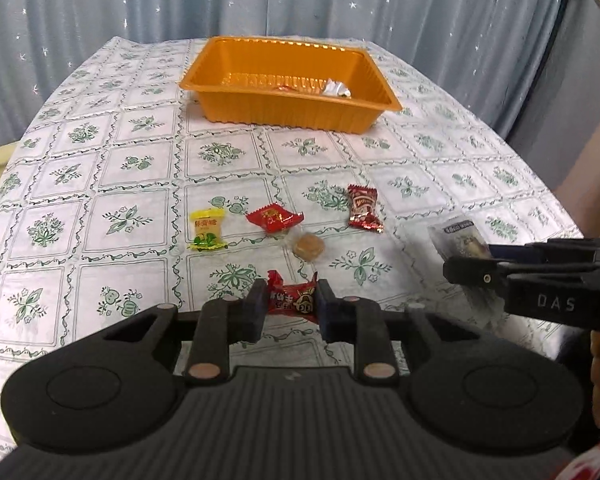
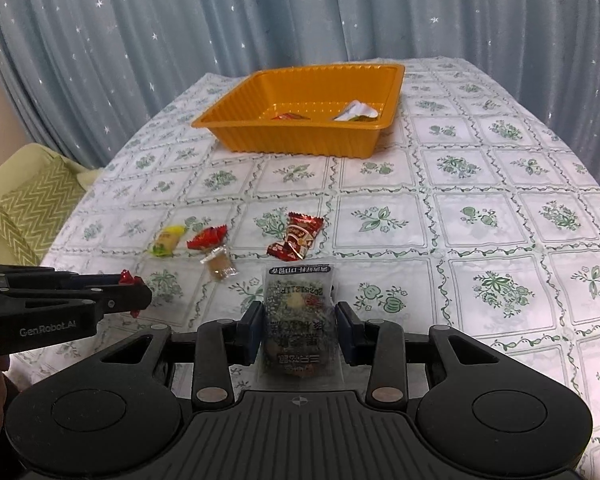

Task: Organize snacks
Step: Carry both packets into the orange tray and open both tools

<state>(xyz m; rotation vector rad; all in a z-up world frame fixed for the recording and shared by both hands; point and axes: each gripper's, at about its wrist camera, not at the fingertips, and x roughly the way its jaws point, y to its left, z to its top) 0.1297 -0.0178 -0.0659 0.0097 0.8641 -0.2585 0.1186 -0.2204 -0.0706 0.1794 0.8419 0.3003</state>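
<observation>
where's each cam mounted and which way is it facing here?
Left wrist: on the left gripper, looking down its fingers across the table at the orange tray; shows its jaws shut on a red candy, plus the right gripper entering from the right.
Right wrist: on the right gripper, same heading; jaws grip a clear snack packet; left gripper enters from the left.
Shared: tray, loose candies, floral tablecloth, starred curtain.

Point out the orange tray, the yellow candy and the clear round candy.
orange tray (image 1: 284, 114): left wrist view, near outer wall.
yellow candy (image 1: 207, 229): left wrist view, wrapper middle.
clear round candy (image 1: 308, 245): left wrist view, brown centre.
</observation>
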